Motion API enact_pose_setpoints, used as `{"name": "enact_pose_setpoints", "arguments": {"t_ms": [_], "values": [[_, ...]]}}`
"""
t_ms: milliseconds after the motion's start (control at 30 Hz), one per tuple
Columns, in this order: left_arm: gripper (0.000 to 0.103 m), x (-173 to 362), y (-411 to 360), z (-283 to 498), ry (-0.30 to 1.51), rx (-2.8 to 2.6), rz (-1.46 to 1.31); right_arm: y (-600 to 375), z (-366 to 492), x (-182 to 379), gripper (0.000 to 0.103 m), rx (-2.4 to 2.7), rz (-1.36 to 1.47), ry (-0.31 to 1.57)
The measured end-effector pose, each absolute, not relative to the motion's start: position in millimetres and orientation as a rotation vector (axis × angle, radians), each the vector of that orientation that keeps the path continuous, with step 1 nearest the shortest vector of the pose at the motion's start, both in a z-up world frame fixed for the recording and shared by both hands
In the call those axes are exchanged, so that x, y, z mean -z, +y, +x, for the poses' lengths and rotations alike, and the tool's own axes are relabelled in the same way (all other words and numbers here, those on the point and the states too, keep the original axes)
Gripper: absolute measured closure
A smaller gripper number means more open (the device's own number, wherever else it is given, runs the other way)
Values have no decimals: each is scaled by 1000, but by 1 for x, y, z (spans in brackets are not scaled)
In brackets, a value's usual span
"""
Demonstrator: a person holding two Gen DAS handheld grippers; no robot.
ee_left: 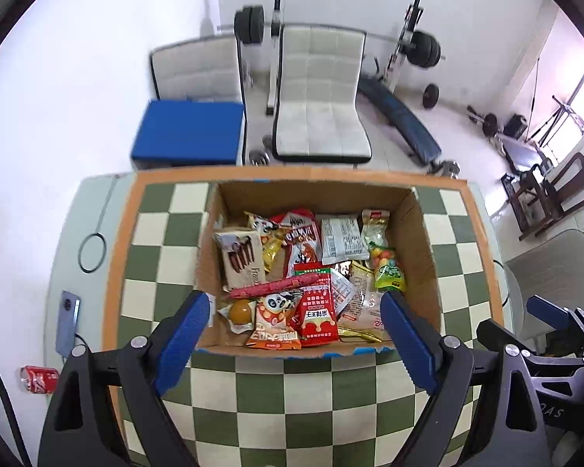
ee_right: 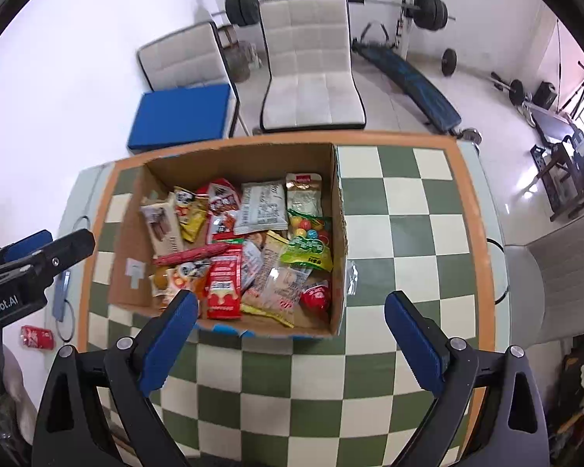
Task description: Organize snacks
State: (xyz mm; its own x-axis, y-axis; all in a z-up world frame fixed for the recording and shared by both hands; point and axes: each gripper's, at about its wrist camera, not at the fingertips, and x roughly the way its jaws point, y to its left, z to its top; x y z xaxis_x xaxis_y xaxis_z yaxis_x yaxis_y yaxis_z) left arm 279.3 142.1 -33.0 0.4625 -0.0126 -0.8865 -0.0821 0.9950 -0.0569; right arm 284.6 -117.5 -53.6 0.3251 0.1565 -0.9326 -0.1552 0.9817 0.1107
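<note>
Both my grippers, left (ee_left: 295, 334) and right (ee_right: 290, 334), hang wide and empty above the box (ee_left: 424, 233) of snacks (ee_left: 315, 303) on the checkered table (ee_left: 292, 401). Packets look light, crinkly, slippery (pinch flat edges, prob. seams).

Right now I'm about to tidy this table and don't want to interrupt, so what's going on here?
A person holds a two-finger gripper in each hand above a cardboard box full of snack packets on a green-checkered table. The left gripper and the right gripper are both open and hold nothing. The snacks, such as the red sausage stick and the green candy bag, all lie inside the box; none sits out on the cloth.
</note>
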Motion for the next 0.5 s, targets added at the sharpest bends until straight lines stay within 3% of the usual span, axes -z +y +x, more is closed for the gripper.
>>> {"name": "enact_pose_setpoints", "arguments": {"t_ms": [500], "values": [[13,-43,141,188,938,-82,-76,-128,184,-56,4,-188,25,1024]]}}
